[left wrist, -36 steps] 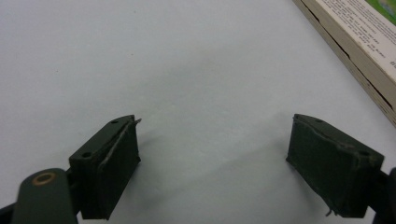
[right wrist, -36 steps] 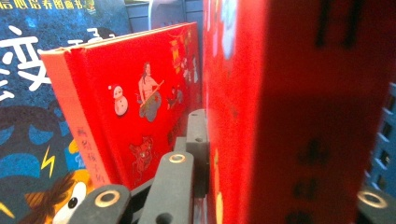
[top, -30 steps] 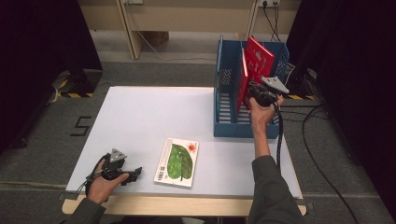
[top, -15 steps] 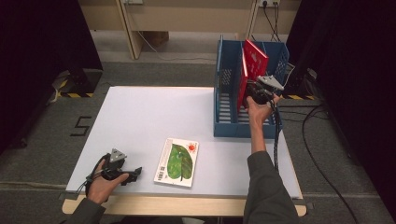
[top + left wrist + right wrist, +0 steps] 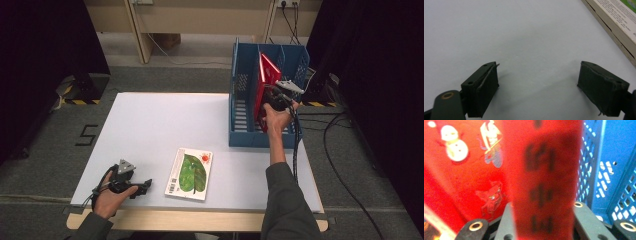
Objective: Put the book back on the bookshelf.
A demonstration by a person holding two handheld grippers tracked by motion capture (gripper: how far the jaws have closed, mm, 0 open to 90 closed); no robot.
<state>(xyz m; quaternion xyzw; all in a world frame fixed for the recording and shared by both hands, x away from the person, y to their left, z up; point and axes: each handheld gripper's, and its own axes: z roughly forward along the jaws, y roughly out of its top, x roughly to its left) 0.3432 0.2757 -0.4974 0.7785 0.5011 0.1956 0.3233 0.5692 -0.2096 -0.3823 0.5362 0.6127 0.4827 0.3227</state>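
Since a second ago the red book [image 5: 268, 82] has tipped a little further over the blue rack [image 5: 243, 107], its long axis leaning up and away, spine clamped in the right gripper [image 5: 274, 97]. The slot lies directly below, dividers close beside. The left gripper [image 5: 131, 183] rests open on the table [image 5: 165, 125], near the green book [image 5: 191, 173].

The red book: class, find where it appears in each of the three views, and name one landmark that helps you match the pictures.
High view: the red book stands tilted in the blue rack, upper right, held by the right tool.
Left gripper view: not in it; this one looks at the white table.
Right gripper view: its spine fills the centre, between the jaws.
Shared landmark: the blue rack, at the right edge of the right gripper view.
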